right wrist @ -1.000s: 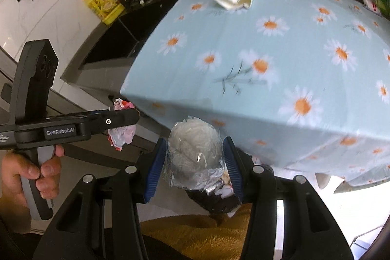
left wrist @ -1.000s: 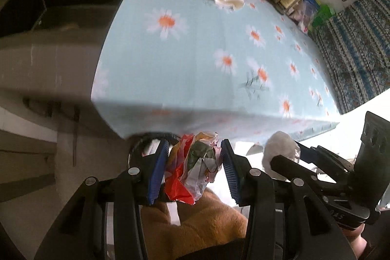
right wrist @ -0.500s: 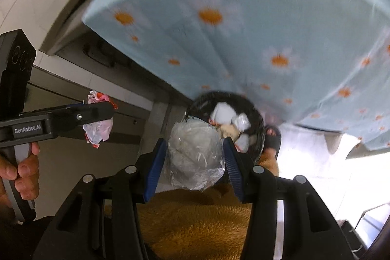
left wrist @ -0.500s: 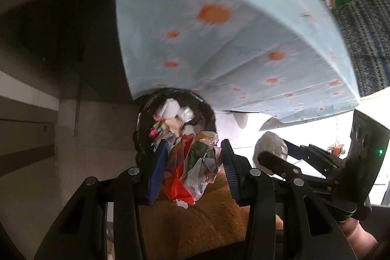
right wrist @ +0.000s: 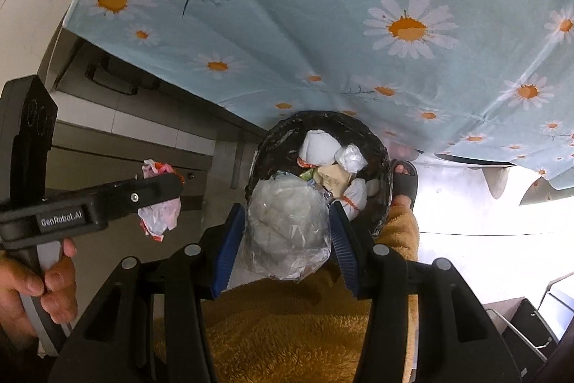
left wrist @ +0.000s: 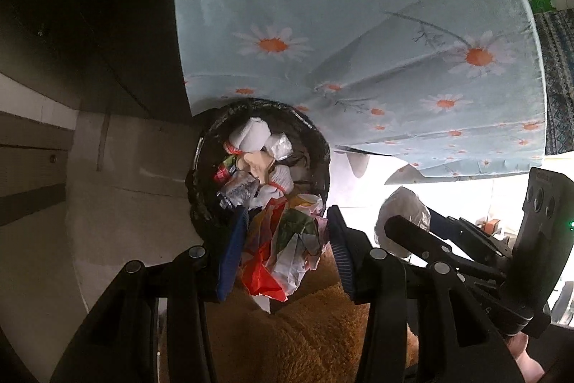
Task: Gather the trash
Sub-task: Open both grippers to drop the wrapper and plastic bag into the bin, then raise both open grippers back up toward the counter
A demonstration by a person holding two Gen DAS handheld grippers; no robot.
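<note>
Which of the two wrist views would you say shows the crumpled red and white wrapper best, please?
The left wrist view: the crumpled red and white wrapper fills the space between the left gripper fingers, whose jaws are opening, close and unobstructed. In the right wrist view the wrapper is small and partly hidden by a finger.

The black bin (left wrist: 201, 167) stands open at the top, though heaped trash (left wrist: 251, 137) fills it nearly to the rim. The hanging tablecloth (left wrist: 358, 42) closes off its far side. A grey cabinet front (right wrist: 118, 139) walls the left; a sandalled foot (right wrist: 405, 178) sits just beside the bin's right.
</note>
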